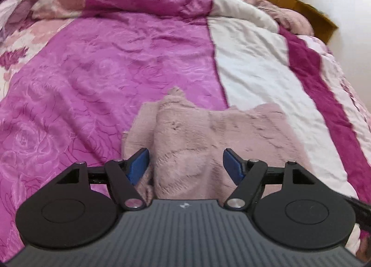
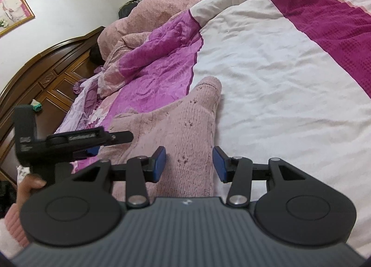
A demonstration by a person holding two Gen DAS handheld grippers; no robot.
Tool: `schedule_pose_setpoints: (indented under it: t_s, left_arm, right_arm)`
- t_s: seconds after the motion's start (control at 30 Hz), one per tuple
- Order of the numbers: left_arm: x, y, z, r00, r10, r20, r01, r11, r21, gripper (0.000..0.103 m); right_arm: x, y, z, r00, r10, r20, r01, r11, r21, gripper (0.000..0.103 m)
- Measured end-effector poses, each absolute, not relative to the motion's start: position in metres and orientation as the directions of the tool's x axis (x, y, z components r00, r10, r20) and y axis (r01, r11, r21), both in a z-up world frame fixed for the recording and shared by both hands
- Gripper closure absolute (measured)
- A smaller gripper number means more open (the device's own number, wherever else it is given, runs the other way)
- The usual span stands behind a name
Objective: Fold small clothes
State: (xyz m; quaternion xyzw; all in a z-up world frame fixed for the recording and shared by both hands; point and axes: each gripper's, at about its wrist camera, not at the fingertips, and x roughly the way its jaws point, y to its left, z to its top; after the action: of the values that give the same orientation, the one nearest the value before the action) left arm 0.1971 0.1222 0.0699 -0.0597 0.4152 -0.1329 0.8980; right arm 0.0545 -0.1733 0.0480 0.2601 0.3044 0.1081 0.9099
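Fingers of left gripper (image 1: 185,166) stand wide apart over pink fuzzy garment (image 1: 204,142), pads clear of it, nothing gripped. Right gripper (image 2: 189,162) half open, straddling the garment's raised fold, pad contact unclear. Garment lies on bedspread (image 1: 250,67), across its magenta and white panels
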Motion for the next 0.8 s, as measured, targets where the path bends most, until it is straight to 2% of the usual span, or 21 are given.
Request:
schedule_pose_setpoints:
  t_s: [0.07, 0.13, 0.17, 0.2, 0.27, 0.4, 0.53, 0.67, 0.73, 0.8]
  left_arm:
    - [0.205, 0.127, 0.063, 0.604, -0.303, -0.737, 0.16, 0.952, -0.261, 0.027]
    - [0.209, 0.131, 0.058, 0.605, -0.338, -0.721, 0.159, 0.938, -0.307, 0.035]
    - [0.209, 0.131, 0.058, 0.613, -0.349, -0.709, 0.173, 0.935, -0.311, 0.059]
    - [0.208, 0.13, 0.058, 0.62, -0.347, -0.704, 0.186, 0.936, -0.298, 0.077]
    - [0.204, 0.133, 0.064, 0.638, -0.363, -0.679, 0.198, 0.93, -0.311, 0.083]
    - [0.207, 0.145, 0.08, 0.692, -0.324, -0.645, 0.178, 0.943, -0.283, 0.084]
    - [0.226, 0.15, 0.056, 0.648, -0.257, -0.717, 0.127, 0.965, -0.231, 0.083]
    - [0.226, 0.145, 0.054, 0.65, -0.245, -0.719, 0.137, 0.969, -0.207, 0.073]
    - [0.221, 0.146, 0.058, 0.641, -0.25, -0.725, 0.133, 0.967, -0.217, 0.069]
    - [0.215, 0.148, 0.062, 0.628, -0.265, -0.732, 0.131, 0.963, -0.236, 0.06]
  right_arm:
    - [0.054, -0.173, 0.048, 0.79, 0.357, -0.499, -0.041, 0.843, 0.537, 0.055]
    - [0.054, -0.172, 0.047, 0.789, 0.358, -0.499, -0.044, 0.844, 0.535, 0.055]
    - [0.054, -0.172, 0.047, 0.789, 0.359, -0.498, -0.046, 0.843, 0.535, 0.055]
    - [0.054, -0.171, 0.046, 0.789, 0.36, -0.498, -0.047, 0.843, 0.536, 0.055]
    - [0.054, -0.17, 0.045, 0.786, 0.365, -0.5, -0.048, 0.841, 0.539, 0.055]
    - [0.052, -0.161, 0.045, 0.774, 0.396, -0.493, -0.08, 0.835, 0.545, 0.055]
    - [0.048, -0.14, 0.046, 0.775, 0.404, -0.485, -0.133, 0.856, 0.5, 0.055]
    - [0.047, -0.129, 0.049, 0.781, 0.373, -0.5, -0.153, 0.892, 0.426, 0.055]
    - [0.047, -0.132, 0.048, 0.779, 0.378, -0.5, -0.147, 0.886, 0.44, 0.055]
    - [0.047, -0.137, 0.048, 0.777, 0.385, -0.497, -0.133, 0.873, 0.469, 0.055]
